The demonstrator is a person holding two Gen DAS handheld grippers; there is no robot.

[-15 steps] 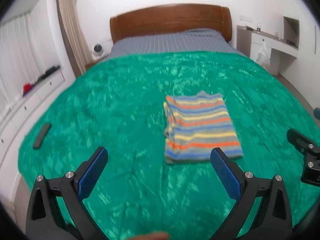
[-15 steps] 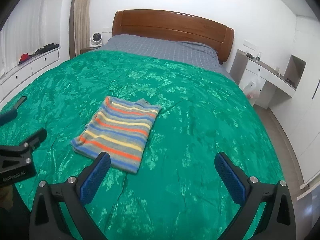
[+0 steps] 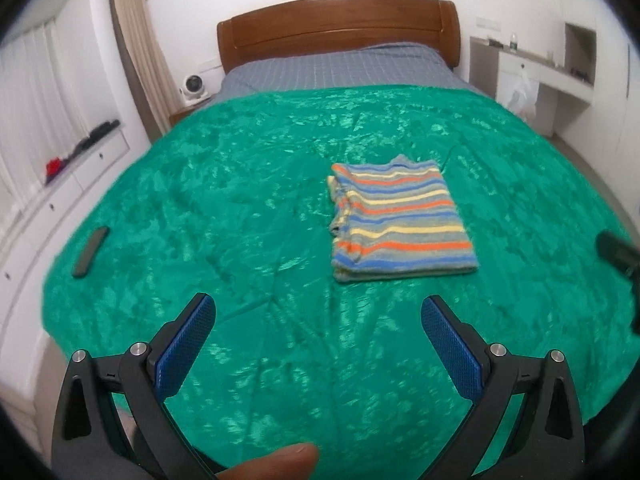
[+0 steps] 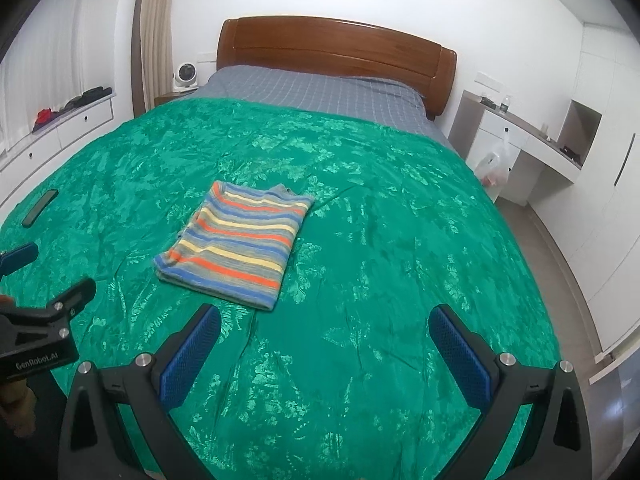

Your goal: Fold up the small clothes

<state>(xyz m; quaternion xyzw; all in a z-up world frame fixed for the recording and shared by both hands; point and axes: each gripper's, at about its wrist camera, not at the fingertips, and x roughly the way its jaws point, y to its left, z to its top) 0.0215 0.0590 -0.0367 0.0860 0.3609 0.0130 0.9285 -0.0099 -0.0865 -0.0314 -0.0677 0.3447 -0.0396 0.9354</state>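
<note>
A small striped garment (image 3: 400,224), in grey, blue, orange and yellow, lies folded into a neat rectangle on the green bedspread (image 3: 248,208). It also shows in the right wrist view (image 4: 240,240). My left gripper (image 3: 318,320) is open and empty, held above the bed short of the garment's near edge. My right gripper (image 4: 324,330) is open and empty, near and to the right of the garment. The left gripper's body shows at the left of the right wrist view (image 4: 44,320).
A dark phone-like slab (image 3: 90,250) lies near the bedspread's left edge. A wooden headboard (image 3: 340,28) and grey sheet are at the far end. White drawers (image 3: 60,200) run along the left, a white desk (image 4: 520,140) stands on the right.
Both grippers have drawn back and risen slightly from the garment, so it sits farther from the fingertips. The garment has not moved.
</note>
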